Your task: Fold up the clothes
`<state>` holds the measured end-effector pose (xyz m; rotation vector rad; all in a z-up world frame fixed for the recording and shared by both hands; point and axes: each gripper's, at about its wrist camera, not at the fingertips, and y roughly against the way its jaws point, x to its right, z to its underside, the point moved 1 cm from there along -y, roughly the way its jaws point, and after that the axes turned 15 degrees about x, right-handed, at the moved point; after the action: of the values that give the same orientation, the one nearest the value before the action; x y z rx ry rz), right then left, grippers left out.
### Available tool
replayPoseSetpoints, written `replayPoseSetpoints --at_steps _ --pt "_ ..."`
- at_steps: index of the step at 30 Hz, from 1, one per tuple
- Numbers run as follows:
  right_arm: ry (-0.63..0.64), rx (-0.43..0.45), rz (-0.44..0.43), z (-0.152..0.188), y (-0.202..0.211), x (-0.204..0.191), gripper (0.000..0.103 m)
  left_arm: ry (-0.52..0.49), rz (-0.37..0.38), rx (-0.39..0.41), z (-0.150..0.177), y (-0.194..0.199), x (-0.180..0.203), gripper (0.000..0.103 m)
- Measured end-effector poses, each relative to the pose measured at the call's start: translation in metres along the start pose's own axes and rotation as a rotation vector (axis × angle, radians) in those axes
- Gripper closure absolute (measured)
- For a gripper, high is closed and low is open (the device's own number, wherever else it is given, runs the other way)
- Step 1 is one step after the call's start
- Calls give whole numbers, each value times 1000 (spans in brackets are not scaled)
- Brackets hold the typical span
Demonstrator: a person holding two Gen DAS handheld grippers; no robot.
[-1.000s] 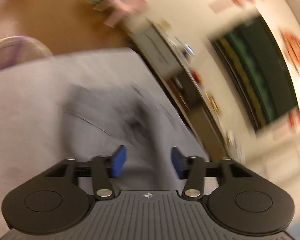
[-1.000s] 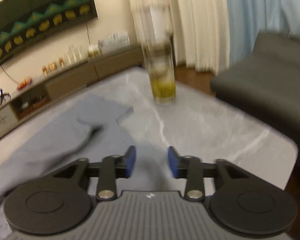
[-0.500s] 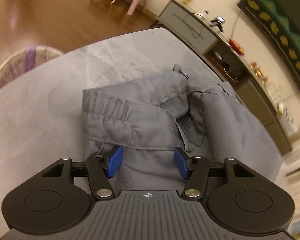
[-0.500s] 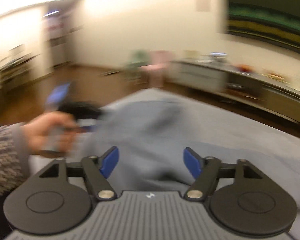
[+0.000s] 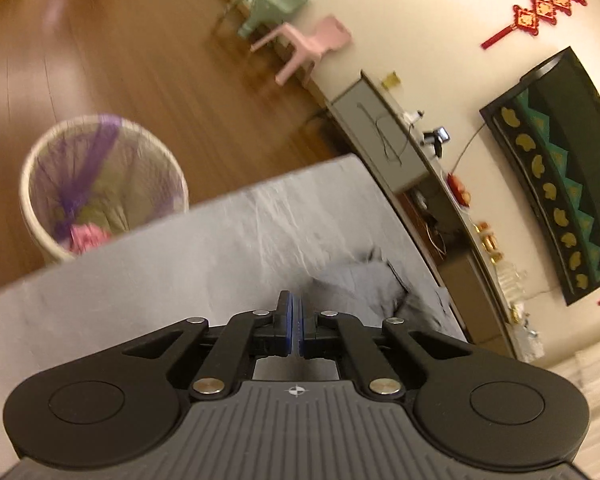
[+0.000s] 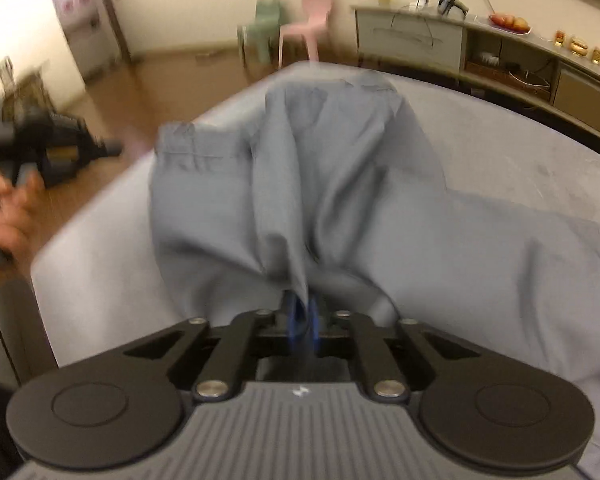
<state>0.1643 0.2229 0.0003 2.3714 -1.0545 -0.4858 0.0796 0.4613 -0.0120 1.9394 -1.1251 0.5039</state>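
Note:
A grey garment (image 6: 340,184) lies crumpled on the grey marbled table (image 6: 520,152), bunched up toward my right gripper (image 6: 302,316). The right jaws are closing, and a fold of the cloth is pinched between the blue pads. My left gripper (image 5: 296,320) is shut with nothing between its pads. In the left wrist view the garment (image 5: 364,288) lies just beyond it to the right. In the right wrist view a hand (image 6: 8,208) holds the left gripper (image 6: 112,146) off the table's left edge, apart from the cloth.
A round basket (image 5: 100,184) with purple and pink cloth stands on the wooden floor beside the table. A low sideboard (image 5: 384,136) runs along the wall behind it. A pink chair (image 5: 308,48) and a green chair (image 5: 276,4) stand farther off.
The left gripper has shut and drawn back off the garment's waistband toward the table edge. The right gripper has swung round from the far end and closed on a fold of the cloth.

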Motion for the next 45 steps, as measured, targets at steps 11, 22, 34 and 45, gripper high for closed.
replayPoseSetpoints --at_steps 11,22,34,45 --pt "689 -71 109 -80 -126 -146 31 -39 14 -56 17 -4 5 102" --pt "-50 187 -187 -103 -29 -34 102 -32 258 -129 33 -12 39 52" --pt "-1025 244 -741 -35 -25 69 100 175 575 -169 82 -14 80 11" --pt "-1213 145 -669 22 -31 80 37 315 613 -85 123 -9 86 46"
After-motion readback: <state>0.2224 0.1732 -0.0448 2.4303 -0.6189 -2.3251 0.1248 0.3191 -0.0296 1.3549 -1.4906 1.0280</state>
